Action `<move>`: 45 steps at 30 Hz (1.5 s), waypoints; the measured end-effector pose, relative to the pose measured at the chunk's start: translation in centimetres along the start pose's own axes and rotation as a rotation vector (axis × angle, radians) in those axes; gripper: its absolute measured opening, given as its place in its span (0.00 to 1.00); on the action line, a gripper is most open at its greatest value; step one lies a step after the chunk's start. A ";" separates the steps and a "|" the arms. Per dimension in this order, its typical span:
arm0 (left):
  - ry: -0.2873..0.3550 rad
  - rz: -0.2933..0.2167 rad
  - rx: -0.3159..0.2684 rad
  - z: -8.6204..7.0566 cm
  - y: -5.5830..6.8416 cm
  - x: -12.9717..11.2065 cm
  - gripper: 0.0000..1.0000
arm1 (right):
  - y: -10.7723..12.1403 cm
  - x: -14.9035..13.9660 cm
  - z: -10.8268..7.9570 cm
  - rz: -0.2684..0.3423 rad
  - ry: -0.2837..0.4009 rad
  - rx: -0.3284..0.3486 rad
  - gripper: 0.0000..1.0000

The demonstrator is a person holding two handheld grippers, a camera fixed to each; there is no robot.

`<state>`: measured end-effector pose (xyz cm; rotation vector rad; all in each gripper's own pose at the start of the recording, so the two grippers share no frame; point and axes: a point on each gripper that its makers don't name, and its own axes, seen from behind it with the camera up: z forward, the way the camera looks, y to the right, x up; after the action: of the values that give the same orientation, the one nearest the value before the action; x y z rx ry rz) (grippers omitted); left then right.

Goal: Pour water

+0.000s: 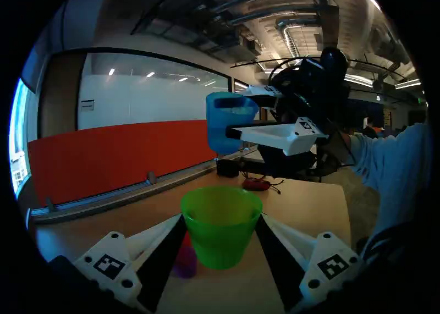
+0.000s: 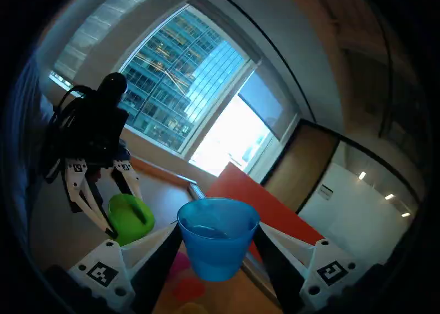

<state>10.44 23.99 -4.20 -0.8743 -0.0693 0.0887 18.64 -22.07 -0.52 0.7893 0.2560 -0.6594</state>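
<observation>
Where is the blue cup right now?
In the left gripper view, the blue cup hangs in the right gripper, raised above the table beyond the green cup.

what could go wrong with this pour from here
1. The blue cup, in the right hand-held gripper, sits high above and beyond the green cup. Tipped from there, water could miss or splash onto the table.
2. A red object with wires lies on the table behind the green cup and could get wet.

so going off the lower cup [image 1: 221,231] in the left gripper [image 1: 221,218]: the upper cup [image 1: 223,127] in the right gripper [image 1: 236,111] sits above and behind it, table [image 1: 308,198] underneath, and a small cup [image 1: 186,262] just left of it.
</observation>
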 end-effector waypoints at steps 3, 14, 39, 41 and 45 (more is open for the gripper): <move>0.004 -0.001 -0.005 0.2 0.2 0.2 0.85 | 0.4 0.5 0.4 -0.041 0.003 -0.001 0.89; 0.011 -0.005 -0.023 0.8 0.8 0.6 0.85 | 1.3 1.7 1.8 -0.218 0.002 -0.004 0.89; 0.032 -0.010 -0.052 1.6 1.7 1.5 0.85 | 3.2 3.8 3.9 -0.525 -0.011 -0.029 0.89; 0.033 -0.010 -0.053 1.6 1.7 1.5 0.85 | 3.3 3.8 4.0 -0.542 -0.012 -0.032 0.89; 0.034 -0.010 -0.051 1.6 1.5 1.5 0.85 | 3.4 3.9 4.2 -0.575 -0.014 -0.037 0.89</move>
<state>11.70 26.39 -4.29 -0.9261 -0.0439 0.0628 23.70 -25.09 2.56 0.6754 0.4888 -1.1962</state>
